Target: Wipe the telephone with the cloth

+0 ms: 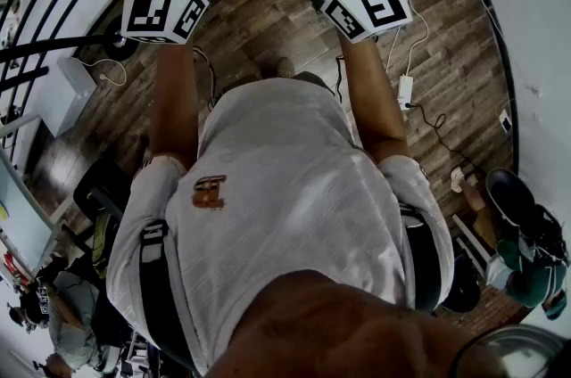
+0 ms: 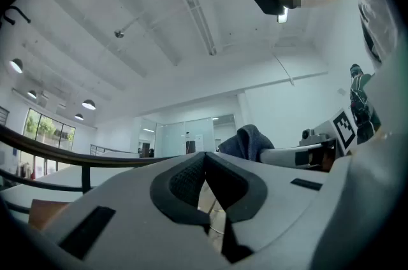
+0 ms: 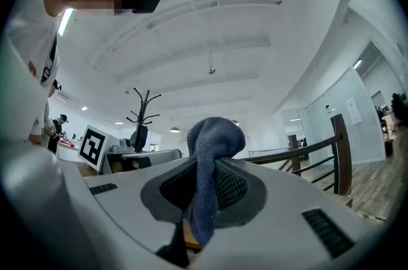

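No telephone shows in any view. A blue-grey cloth (image 3: 207,154) is clamped between the pads of my right gripper (image 3: 213,163); a bunch of it bulges above the jaws and a tail hangs below. My left gripper (image 2: 205,157) is shut with nothing between its pads. Both grippers are held out in front of the person's chest and tilt slightly upward toward the ceiling. In the head view only their marker cubes show, left (image 1: 163,12) and right (image 1: 368,8); the jaws are cut off at the top edge. The left gripper view catches the cloth (image 2: 245,142) off to the right.
Below is a wooden floor (image 1: 268,11) with a power strip and cables (image 1: 405,91). A white table (image 1: 535,37) stands at the right, a dark railing (image 1: 36,55) at the left. A coat stand (image 3: 141,113) and another railing (image 3: 306,151) show in the right gripper view.
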`<state>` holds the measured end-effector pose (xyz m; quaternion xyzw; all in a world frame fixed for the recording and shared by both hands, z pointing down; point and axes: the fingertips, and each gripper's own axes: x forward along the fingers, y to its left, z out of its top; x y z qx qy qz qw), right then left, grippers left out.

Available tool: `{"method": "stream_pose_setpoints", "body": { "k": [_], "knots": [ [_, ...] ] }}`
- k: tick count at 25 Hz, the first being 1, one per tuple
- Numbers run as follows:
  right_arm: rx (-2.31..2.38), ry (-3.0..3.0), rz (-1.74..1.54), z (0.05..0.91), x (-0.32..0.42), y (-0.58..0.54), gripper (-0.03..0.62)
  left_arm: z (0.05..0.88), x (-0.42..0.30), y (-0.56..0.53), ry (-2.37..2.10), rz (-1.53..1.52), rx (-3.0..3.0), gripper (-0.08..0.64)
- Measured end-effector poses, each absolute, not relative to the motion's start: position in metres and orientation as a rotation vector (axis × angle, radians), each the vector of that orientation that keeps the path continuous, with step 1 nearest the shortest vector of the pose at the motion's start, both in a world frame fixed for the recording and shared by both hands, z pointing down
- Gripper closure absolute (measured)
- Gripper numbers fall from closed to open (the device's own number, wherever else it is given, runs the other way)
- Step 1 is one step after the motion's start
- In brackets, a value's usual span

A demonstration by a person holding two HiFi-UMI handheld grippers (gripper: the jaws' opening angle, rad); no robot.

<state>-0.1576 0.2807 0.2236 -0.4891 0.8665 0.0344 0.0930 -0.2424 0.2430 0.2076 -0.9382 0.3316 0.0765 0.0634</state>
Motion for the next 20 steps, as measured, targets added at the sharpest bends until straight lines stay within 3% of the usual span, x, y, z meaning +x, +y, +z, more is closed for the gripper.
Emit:
{"method": "stream_pose_setpoints", "body": {
  "k": [20],
  "knots": [
    [-1.430, 2.640, 0.079, 0.250, -0.058, 0.260, 0.520, 0.232, -0.160, 0.216, 1.115, 0.181, -2.831, 0.543]
  ]
}}
